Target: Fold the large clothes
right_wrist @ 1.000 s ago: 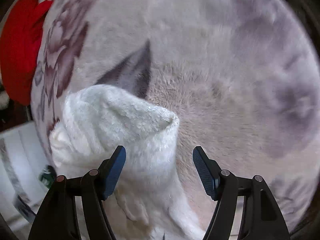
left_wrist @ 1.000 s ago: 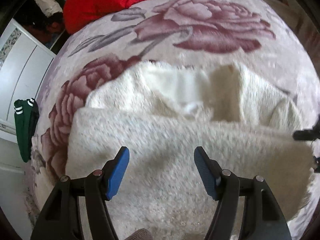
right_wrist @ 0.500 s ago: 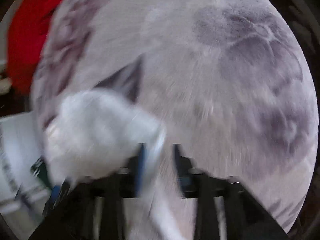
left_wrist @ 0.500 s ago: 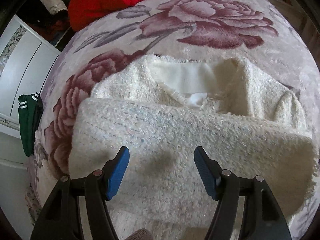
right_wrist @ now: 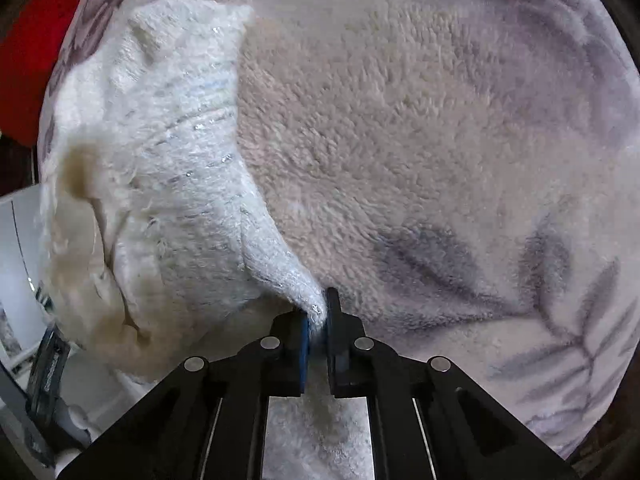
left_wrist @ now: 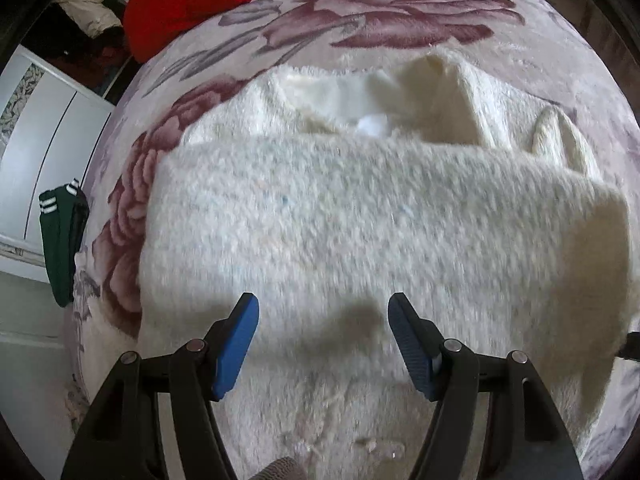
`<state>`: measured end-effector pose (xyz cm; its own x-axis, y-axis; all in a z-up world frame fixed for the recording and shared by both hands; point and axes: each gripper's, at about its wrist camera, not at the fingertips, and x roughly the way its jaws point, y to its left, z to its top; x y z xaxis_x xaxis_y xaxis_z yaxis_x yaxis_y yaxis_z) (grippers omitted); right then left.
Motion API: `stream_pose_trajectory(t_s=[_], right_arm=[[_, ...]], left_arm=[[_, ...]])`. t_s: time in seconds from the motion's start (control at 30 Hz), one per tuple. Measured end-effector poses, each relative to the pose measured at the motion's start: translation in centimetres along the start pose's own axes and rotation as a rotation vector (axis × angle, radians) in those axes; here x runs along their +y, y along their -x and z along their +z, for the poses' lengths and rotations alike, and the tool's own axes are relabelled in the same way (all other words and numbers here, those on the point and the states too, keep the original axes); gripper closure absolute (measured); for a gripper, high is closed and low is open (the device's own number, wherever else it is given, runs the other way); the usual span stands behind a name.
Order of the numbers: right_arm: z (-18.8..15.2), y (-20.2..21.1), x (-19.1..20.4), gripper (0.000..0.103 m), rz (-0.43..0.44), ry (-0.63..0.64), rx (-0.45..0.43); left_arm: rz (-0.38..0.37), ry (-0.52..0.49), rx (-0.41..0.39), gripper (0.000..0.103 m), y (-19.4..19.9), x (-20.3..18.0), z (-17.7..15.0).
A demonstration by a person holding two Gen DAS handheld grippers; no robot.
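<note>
A fluffy cream sweater (left_wrist: 360,224) lies partly folded on a floral blanket (left_wrist: 400,28), its neckline at the far side. My left gripper (left_wrist: 322,336) is open and empty, hovering just above the near part of the sweater. In the right wrist view, my right gripper (right_wrist: 318,320) is shut on an edge of the sweater (right_wrist: 168,168) and pulls the fabric into a taut point between its blue pads. The rest of the sweater bunches up to the left of that gripper.
A red garment (left_wrist: 200,0) lies at the far left of the bed, also seen in the right wrist view (right_wrist: 20,64). A green garment with white stripes (left_wrist: 60,240) hangs off the bed's left edge beside a white cabinet (left_wrist: 40,140).
My right gripper has closed from open onto the sweater's edge and pulled it taut. The left gripper stayed open, moving slightly closer over the sweater.
</note>
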<state>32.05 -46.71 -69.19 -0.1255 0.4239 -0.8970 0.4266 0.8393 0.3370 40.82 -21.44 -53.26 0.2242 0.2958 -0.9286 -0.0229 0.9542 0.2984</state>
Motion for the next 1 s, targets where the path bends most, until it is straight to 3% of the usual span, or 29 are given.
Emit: stream_pose_trajectory(t_s=[0.1, 0.13, 0.17, 0.3, 0.4, 0.43, 0.5, 0.57, 0.63, 0.87, 0.93, 1.0], right_arm=[[-1.4, 1.5, 1.8, 0.078, -0.011, 0.083, 0.013], [-2.4, 2.3, 1.7, 0.063, 0.005, 0.09, 0.031], [-3.3, 2.8, 1.6, 0.058, 0.006, 0.096, 0.035], [-8.7, 2.2, -0.2, 0.058, -0.02, 0.111, 0.118], [-12.3, -2.2, -3.0, 0.056, -0.104, 0.089, 0.216], [-12.9, -2.9, -3.7, 0.051, -0.106, 0.071, 0.213], [-13.7, -2.3, -4.1, 0.05, -0.079, 0.058, 0.157], [-14.3, -0.6, -3.9, 0.038, -0.057, 0.052, 0.108], [-15.4, 1.8, -4.4, 0.035, -0.012, 0.023, 0.073], [-18.5, 11.6, -3.6, 0.034, -0.067, 0.022, -0.047], [-19.6, 15.3, -6.1, 0.034, -0.083, 0.056, -0.072], [-18.2, 17.2, -5.9, 0.034, -0.104, 0.082, -0.09]], left_arm=[[-0.006, 0.011, -0.006, 0.038, 1.0, 0.3, -0.9], [-0.011, 0.014, -0.006, 0.038, 1.4, 0.4, -1.3], [-0.015, 0.014, -0.004, 0.038, 1.6, 0.4, -1.8], [-0.025, -0.007, 0.027, 0.038, 2.1, -0.2, -4.8], [-0.036, -0.03, 0.057, 0.038, 2.4, -0.7, -7.5], [-0.04, -0.036, 0.065, 0.038, 2.6, -0.7, -8.5], [-0.061, -0.046, 0.076, 0.038, 3.2, -0.7, -10.2], [-0.089, -0.05, 0.082, 0.038, 3.9, -0.6, -11.5], [-0.147, -0.065, 0.087, 0.038, 5.4, -0.9, -13.0], [-0.302, -0.13, 0.102, 0.038, 9.5, -5.3, -17.3], [-0.332, -0.143, 0.115, 0.038, 10.1, -7.5, -18.4], [-0.337, -0.141, 0.127, 0.038, 10.1, -9.2, -19.2]])
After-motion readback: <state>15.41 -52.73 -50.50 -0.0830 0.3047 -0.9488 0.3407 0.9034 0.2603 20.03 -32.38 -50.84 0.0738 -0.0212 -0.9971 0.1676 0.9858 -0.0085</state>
